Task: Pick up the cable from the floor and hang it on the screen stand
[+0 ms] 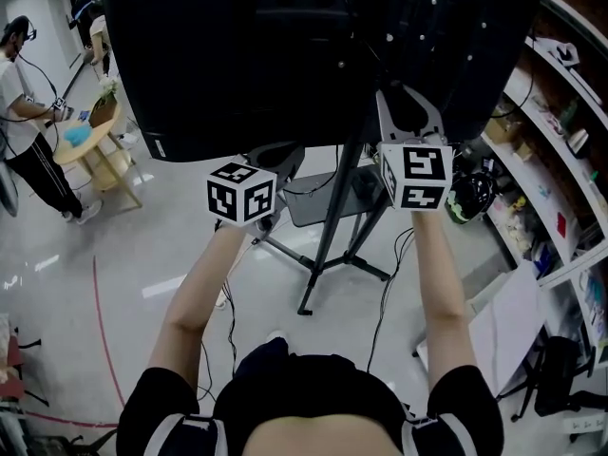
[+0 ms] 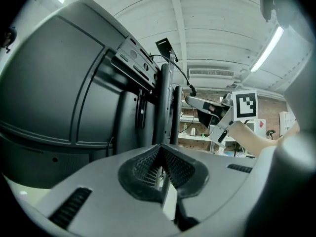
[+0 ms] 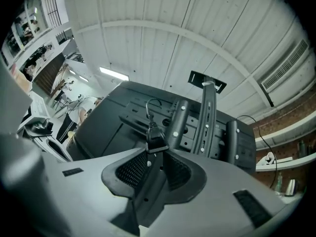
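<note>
Right fingers (image 3: 131,172) on cable (image 3: 156,138) — stand (image 3: 207,117) near

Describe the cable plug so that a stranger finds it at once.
Find the back of the big black screen. Before its upright bracket bars, the right gripper pinches a black plug; only it has a thin cable looping from its top.

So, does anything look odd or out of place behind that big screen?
Nothing broken or spilled. The only untidy bit: thin black cables trail loose over the floor around the legs of the stand. The right gripper has its jaws shut on a black plug behind the screen.
</note>
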